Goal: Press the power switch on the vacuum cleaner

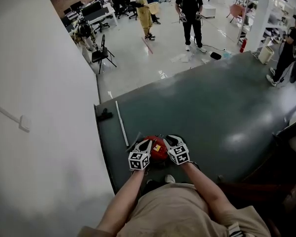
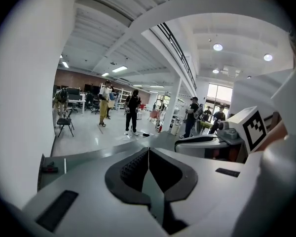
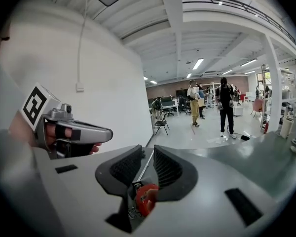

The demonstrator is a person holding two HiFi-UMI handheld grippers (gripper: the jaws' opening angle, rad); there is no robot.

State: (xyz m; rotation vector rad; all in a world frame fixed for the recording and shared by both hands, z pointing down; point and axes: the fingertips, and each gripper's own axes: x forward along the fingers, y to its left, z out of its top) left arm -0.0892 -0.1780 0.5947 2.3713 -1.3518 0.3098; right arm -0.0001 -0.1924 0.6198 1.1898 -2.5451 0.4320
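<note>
Roughly centred in my head view: the dark surface [image 1: 222,107], with a white wall [image 1: 39,107] along its left. The red vacuum cleaner [image 1: 158,149] sits at the near edge, between both tools. The left tool [image 2: 148,153] has its jaws pressed together, nothing in them. The right tool [image 3: 148,154] has jaws a narrow slit apart; a red part, probably the vacuum, shows low in the throat, contact unclear. A thin metal rod [image 1: 121,123] lies just beyond, to the left. A small black item [image 1: 104,115] sits near the wall.

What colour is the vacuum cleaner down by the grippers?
Mostly red. The vacuum cleaner shows best in the head view.
</note>
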